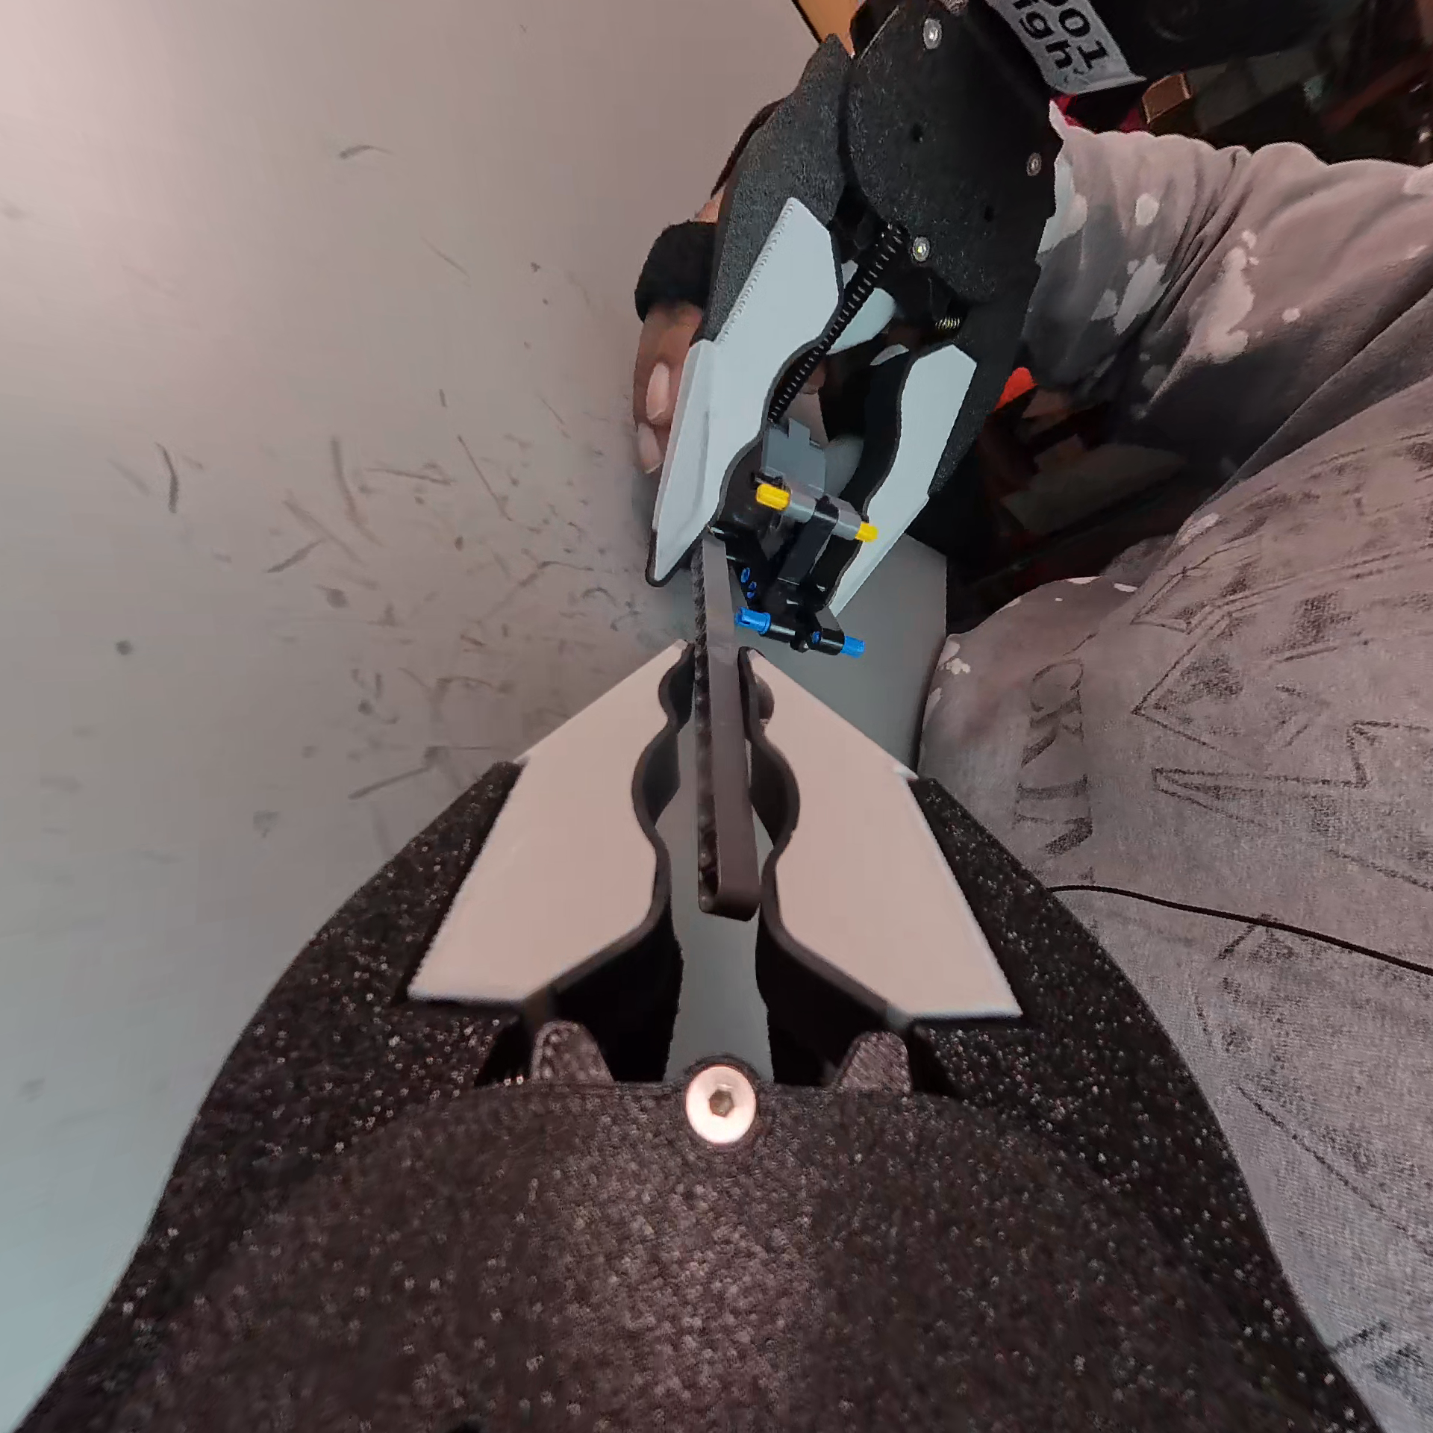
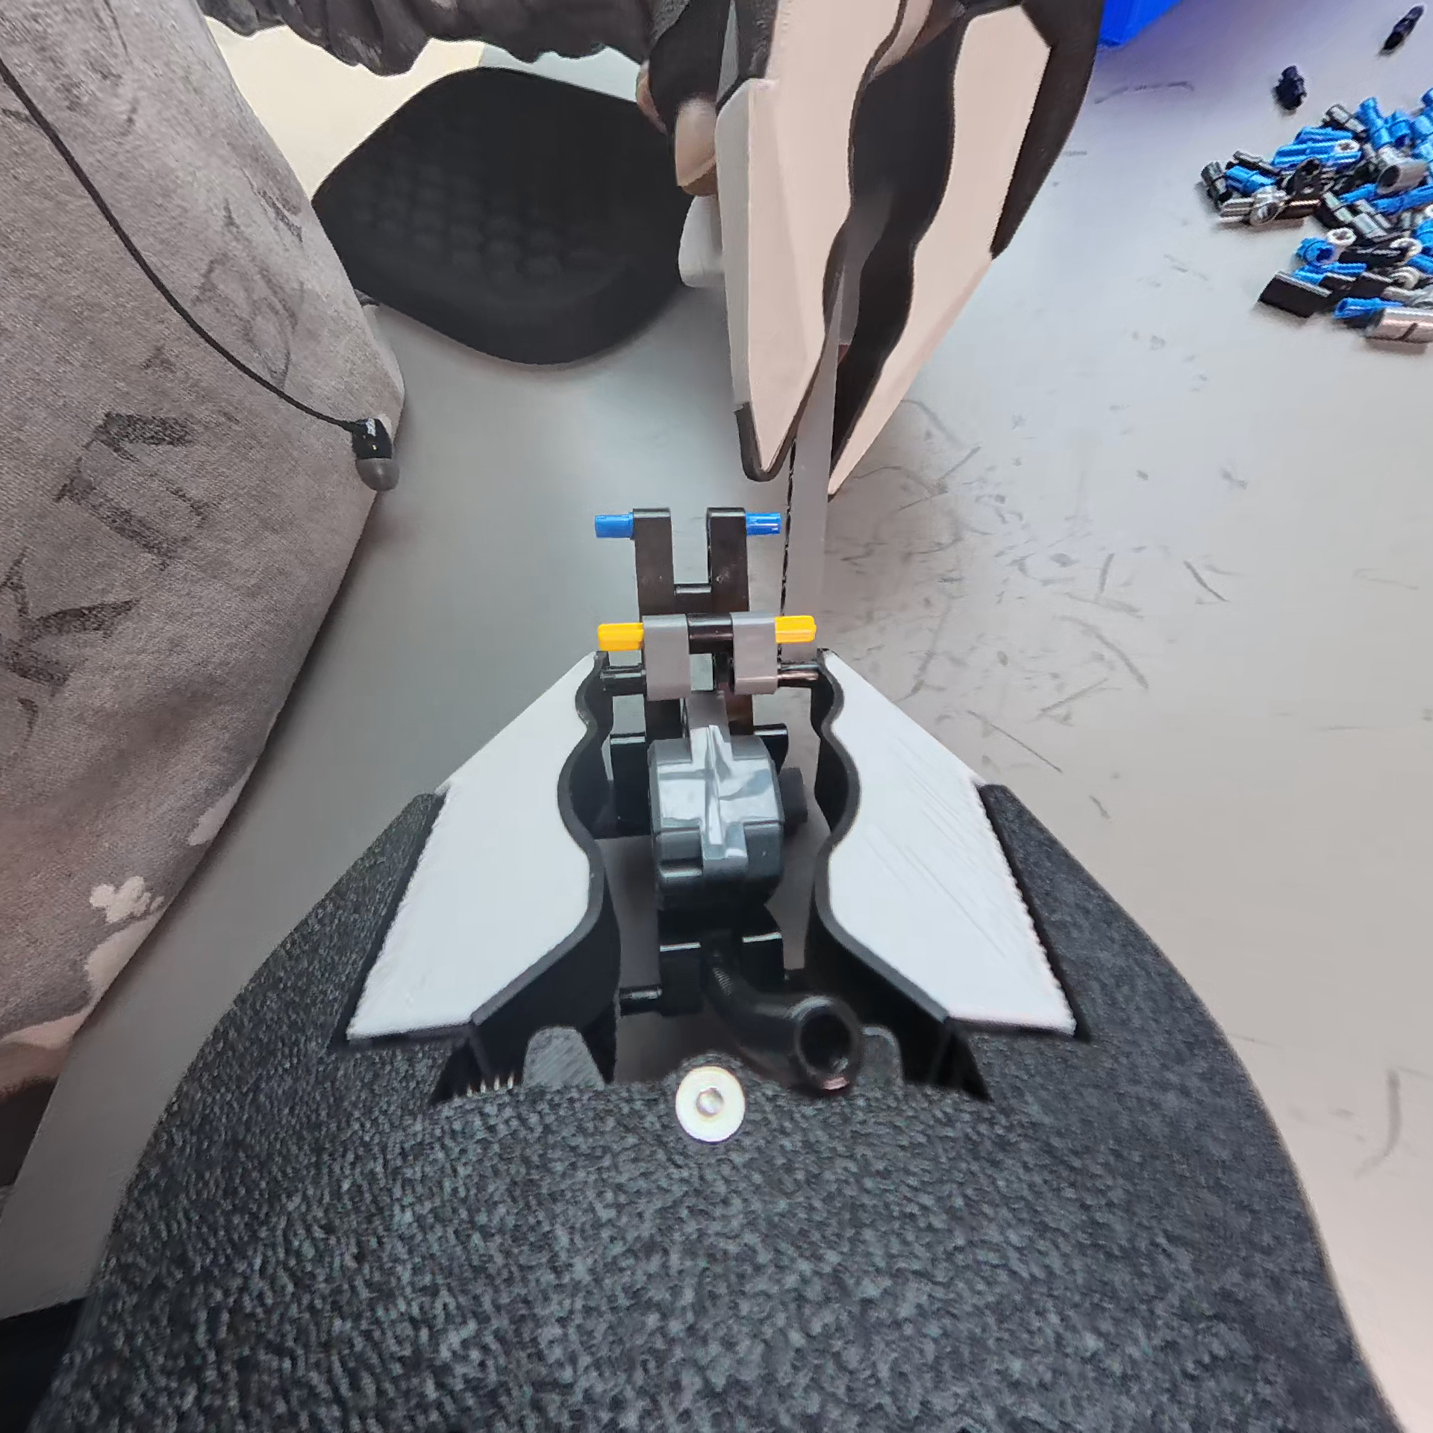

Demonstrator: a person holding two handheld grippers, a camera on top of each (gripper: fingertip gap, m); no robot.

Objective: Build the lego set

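Observation:
My left gripper (image 1: pixel 717 655) is shut on a long thin dark beam (image 1: pixel 726 783) that points forward. The beam's far end reaches the side of a small lego assembly (image 1: pixel 791 558). The assembly has a black frame, a grey block (image 2: pixel 713 806), yellow pins (image 2: pixel 619 636) and blue pins (image 2: pixel 612 527). My right gripper (image 2: pixel 709 659) is shut on this assembly and holds it above the table; it also shows in the left wrist view (image 1: pixel 752 593). In the right wrist view the left gripper (image 2: pixel 802 477) comes down from above, with the beam (image 2: pixel 810 558) edge-on just right of the assembly.
The scratched white table (image 2: pixel 1085 620) lies below. A pile of loose blue, black and grey pieces (image 2: pixel 1349 217) lies at the far right, near a blue bin (image 2: pixel 1163 23). A person's grey patterned sleeve (image 1: pixel 1202 698) is close by. A black mesh seat (image 2: pixel 496 233) is beyond the table edge. The left gripper's tips are roughly 4 cm from the right gripper's.

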